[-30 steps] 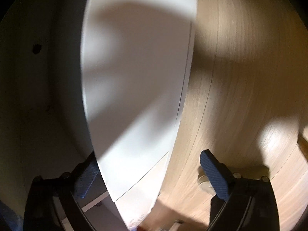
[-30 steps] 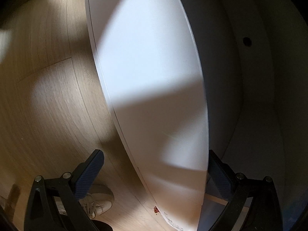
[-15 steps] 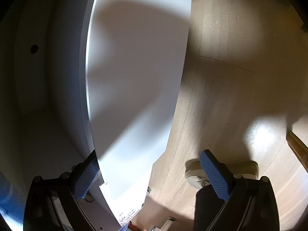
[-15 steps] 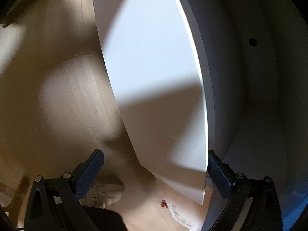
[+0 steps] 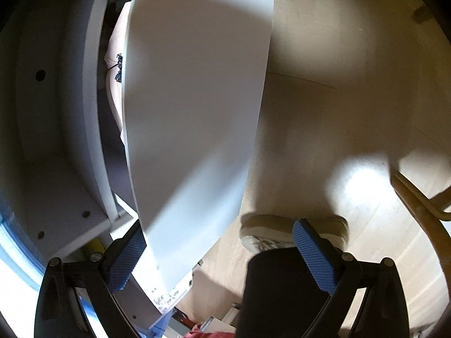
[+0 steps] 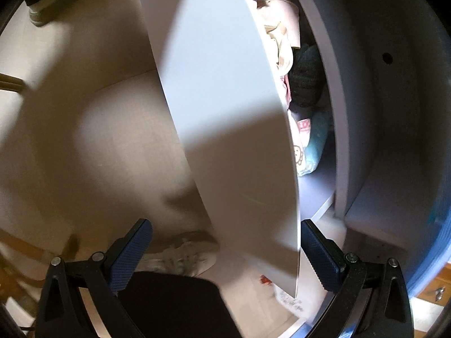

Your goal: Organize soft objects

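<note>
A white drawer front [image 5: 191,112] fills the middle of both views, its top edge towards me. My left gripper [image 5: 218,229] is open and straddles that edge, one finger inside the drawer and one outside. My right gripper [image 6: 225,225] is open and straddles the drawer front [image 6: 231,112] the same way. Behind the panel lie soft things: a pale pink cloth [image 5: 114,56] in the left wrist view, and a cream cloth [image 6: 282,42], a dark green knit [image 6: 305,79] and a light blue item [image 6: 315,146] in the right wrist view. Most of the contents are hidden by the panel.
The white cabinet frame [image 5: 50,140] surrounds the drawer. Below on the light wood floor [image 5: 338,98] are a person's pale shoe [image 5: 265,236] and dark trouser leg [image 6: 174,301]. A wooden chair leg [image 5: 417,205] stands at the right of the left wrist view.
The drawer front has come out from the cabinet with both grippers, and a gap has opened behind it that shows the clothes inside. Both grippers stay open.
</note>
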`<state>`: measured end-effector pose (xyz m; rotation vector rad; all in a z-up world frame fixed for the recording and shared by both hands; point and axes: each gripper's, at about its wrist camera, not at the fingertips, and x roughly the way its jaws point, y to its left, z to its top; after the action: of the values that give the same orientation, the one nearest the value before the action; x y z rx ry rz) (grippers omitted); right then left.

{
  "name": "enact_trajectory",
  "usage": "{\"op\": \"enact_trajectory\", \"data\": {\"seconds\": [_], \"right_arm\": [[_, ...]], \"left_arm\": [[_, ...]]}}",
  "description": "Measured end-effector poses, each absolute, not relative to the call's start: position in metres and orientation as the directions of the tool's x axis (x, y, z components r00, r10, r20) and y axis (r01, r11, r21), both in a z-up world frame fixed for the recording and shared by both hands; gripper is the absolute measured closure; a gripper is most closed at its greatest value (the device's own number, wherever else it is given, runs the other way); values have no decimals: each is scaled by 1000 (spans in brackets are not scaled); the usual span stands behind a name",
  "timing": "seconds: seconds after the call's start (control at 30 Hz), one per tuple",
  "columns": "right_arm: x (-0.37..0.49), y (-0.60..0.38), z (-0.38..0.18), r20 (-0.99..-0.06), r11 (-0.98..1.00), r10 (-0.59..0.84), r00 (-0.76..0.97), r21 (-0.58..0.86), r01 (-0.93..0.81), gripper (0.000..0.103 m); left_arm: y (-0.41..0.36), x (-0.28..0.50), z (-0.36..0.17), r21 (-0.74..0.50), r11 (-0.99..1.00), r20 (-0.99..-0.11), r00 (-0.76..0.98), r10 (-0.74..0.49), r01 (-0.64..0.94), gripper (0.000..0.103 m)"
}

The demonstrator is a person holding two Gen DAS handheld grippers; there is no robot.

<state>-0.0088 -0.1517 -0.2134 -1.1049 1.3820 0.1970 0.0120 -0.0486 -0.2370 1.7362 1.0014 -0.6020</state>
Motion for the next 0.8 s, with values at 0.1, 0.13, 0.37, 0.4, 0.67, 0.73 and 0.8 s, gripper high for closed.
{"op": "enact_trajectory", "data": {"seconds": [0.1,0.13,0.37,0.4,0.67,0.73,0.8], "right_arm": [[-18,-146,-210,-860,531,-461,220,-466,-708,0],[-23,-144,-209,-865,529,-457,209,-453,-718,0],[-35,-137,-199,-909,564,-392,142,-359,-744,0],[-37,-137,-197,-914,572,-383,133,-347,-743,0],[-45,-120,-189,-925,546,-373,74,-284,-788,0],[-40,-123,-180,-931,556,-360,59,-265,-788,0],[-40,-117,-173,-940,580,-339,46,-247,-776,0]], "left_arm": [[-45,-1,-234,495,-149,-781,514,354,856,1],[-44,-3,-234,492,-149,-783,510,355,858,1],[-39,-19,-227,448,-132,-812,464,353,884,1],[-41,-24,-229,440,-120,-819,452,354,890,1],[-30,-40,-239,392,-149,-825,418,380,908,1],[-35,-44,-233,378,-133,-837,400,374,916,1],[-39,-43,-224,358,-84,-861,364,354,930,1]]}}
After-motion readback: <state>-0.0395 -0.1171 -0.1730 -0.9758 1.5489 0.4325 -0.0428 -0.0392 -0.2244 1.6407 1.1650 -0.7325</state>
